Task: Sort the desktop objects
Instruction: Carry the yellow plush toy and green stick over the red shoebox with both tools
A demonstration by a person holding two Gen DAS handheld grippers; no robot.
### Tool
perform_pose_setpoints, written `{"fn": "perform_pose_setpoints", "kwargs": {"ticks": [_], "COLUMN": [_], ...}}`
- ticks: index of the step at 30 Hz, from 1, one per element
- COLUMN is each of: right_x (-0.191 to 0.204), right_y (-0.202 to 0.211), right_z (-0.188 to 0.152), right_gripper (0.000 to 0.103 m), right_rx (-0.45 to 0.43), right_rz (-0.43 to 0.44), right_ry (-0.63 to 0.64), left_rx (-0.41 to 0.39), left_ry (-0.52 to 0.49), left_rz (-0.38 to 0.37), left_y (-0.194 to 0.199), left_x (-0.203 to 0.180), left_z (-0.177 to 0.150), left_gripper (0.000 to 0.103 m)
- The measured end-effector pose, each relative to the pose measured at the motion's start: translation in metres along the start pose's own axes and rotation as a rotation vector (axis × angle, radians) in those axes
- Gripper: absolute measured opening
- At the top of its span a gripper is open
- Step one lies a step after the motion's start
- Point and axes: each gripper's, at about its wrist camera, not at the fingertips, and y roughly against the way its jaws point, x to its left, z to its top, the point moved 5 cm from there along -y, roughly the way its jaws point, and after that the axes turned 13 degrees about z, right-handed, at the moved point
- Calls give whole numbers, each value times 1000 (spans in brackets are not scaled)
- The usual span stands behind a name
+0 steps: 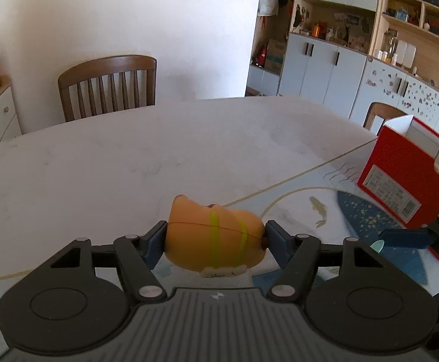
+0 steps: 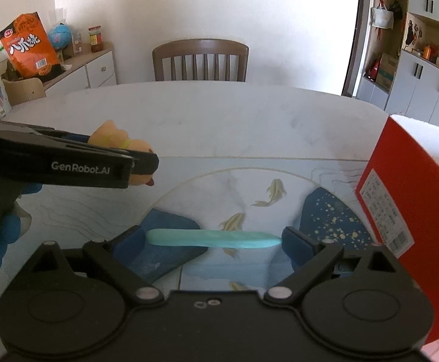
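"GenRobot.AI" stands in white letters on the black side of the left tongs (image 2: 147,163), at nine o'clock in the right wrist view. The orange snack bag (image 2: 27,45) at ten o'clock carries large Chinese characters (not legible enough to transcribe). The red box's (image 2: 400,199) white label print is too small to read.

The red box (image 2: 400,211) is cut off by the frame edge, its label print unreadable.

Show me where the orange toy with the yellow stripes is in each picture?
Left wrist view: the orange toy is low in the middle, squeezed between the left gripper pads.
Right wrist view: the same toy is far left, poking out from behind the left gripper's black finger, above the mat.
Shared landmark: the red box stands at the right edge in both.
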Motion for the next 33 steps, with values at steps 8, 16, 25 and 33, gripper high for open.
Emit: {"fn": "perform_pose_setpoints", "kwargs": {"ticks": [8,16,25,33], "right_x": [-4,-14,-37,-68], "right_y": [27,67,111,145], "right_z": [6,10,15,17], "right_gripper": [97,97,97,97], "right_rx": [-14,-42,-92,-127], "right_rz": [11,6,-11,-35], "right_ry": [-4,-8,0,-2], "left_rx": [-11,-23,-57,-87], "left_ry": [17,24,28,13], "left_rz": [-19,-50,-79,-99], "left_y": [27,59,89,107], "left_x": [-12,-35,-75,-119], "left_z": [10,22,39,60], "left_gripper": [69,69,69,69]}}
